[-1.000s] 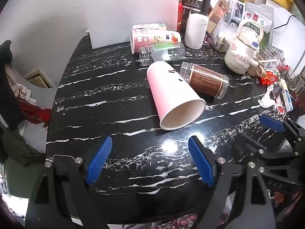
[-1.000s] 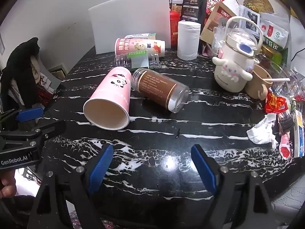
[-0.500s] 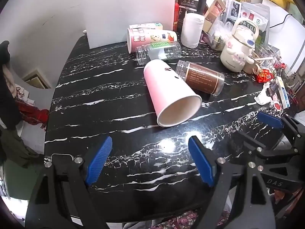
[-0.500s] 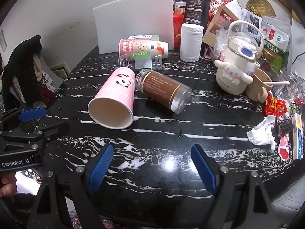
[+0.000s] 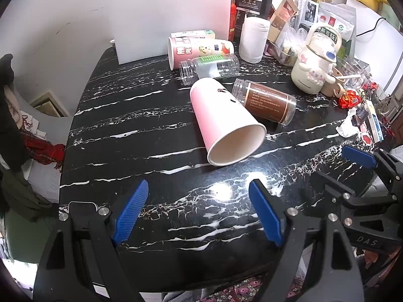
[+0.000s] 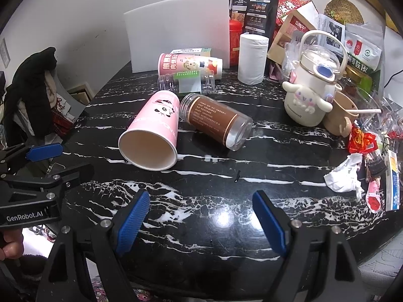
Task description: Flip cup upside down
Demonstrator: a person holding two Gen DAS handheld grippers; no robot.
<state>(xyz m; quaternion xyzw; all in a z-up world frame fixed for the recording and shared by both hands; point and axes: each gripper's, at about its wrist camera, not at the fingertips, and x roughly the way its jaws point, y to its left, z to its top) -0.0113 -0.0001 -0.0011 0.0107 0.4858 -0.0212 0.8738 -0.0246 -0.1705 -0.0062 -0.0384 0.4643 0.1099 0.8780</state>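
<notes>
Both the left tongs (image 5: 199, 211) and right tongs (image 6: 201, 221) gape wide and empty while the pink paper cup (image 5: 224, 120) lies sideways on the tabletop (image 5: 141, 136), light, crushable, best pinched gently mid-wall.

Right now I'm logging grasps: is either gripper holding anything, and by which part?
Nothing is held. The left gripper and right gripper are both open over the table; the pink cup lies on its side, untouched.

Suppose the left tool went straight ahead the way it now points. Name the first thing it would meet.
Probably the pink paper cup, lying on its side with its open mouth toward the open left tool; depth is uncertain.
</notes>
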